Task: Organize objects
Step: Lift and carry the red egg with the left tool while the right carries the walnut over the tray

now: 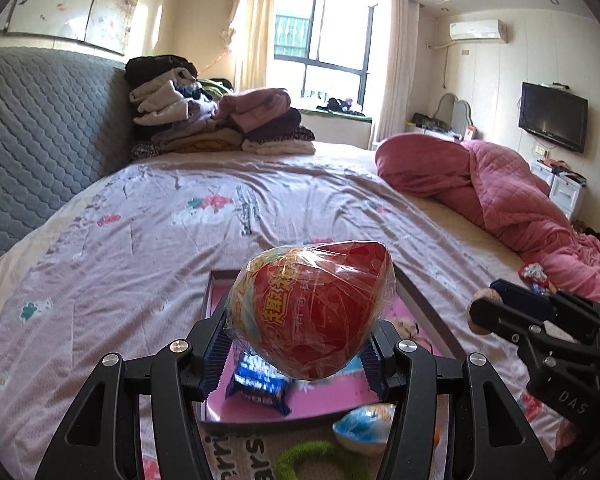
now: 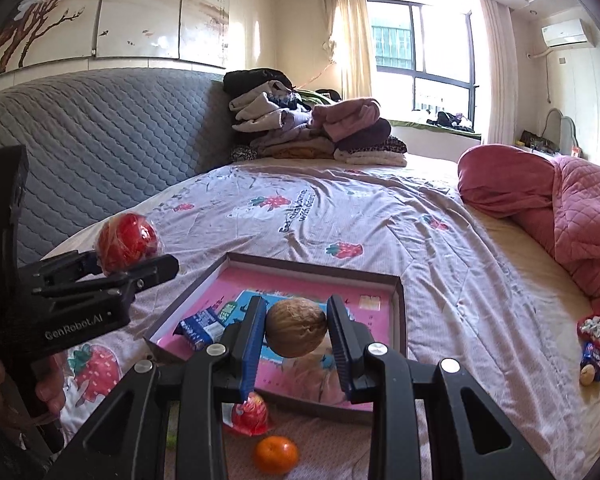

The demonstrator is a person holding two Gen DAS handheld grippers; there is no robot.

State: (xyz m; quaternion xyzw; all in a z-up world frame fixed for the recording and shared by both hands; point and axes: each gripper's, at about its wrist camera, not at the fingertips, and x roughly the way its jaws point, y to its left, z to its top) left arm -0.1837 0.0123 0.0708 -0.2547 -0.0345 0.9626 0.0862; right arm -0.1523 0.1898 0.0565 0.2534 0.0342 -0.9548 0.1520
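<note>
My left gripper point(image 1: 300, 330) is shut on a red egg-shaped toy wrapped in clear film point(image 1: 312, 312), held above the near end of a pink-lined box tray point(image 1: 214, 292). My right gripper point(image 2: 296, 308) is shut on a brown walnut point(image 2: 296, 332), held above the same tray point(image 2: 398, 296). A blue snack packet point(image 2: 200, 326) lies in the tray. In the right wrist view the left gripper point(image 2: 134, 261) with the red egg point(image 2: 126, 242) hangs to the left. The right gripper point(image 1: 490, 306) shows at the right of the left wrist view.
On the bed in front of the tray lie a small red egg point(image 2: 250, 414), a mandarin point(image 2: 276, 454), a blue-white egg point(image 1: 364, 424) and a green ring point(image 1: 316, 460). More small items point(image 2: 592, 344) sit at the right by a pink quilt point(image 2: 572, 216). Folded clothes point(image 2: 312, 128) are stacked far back.
</note>
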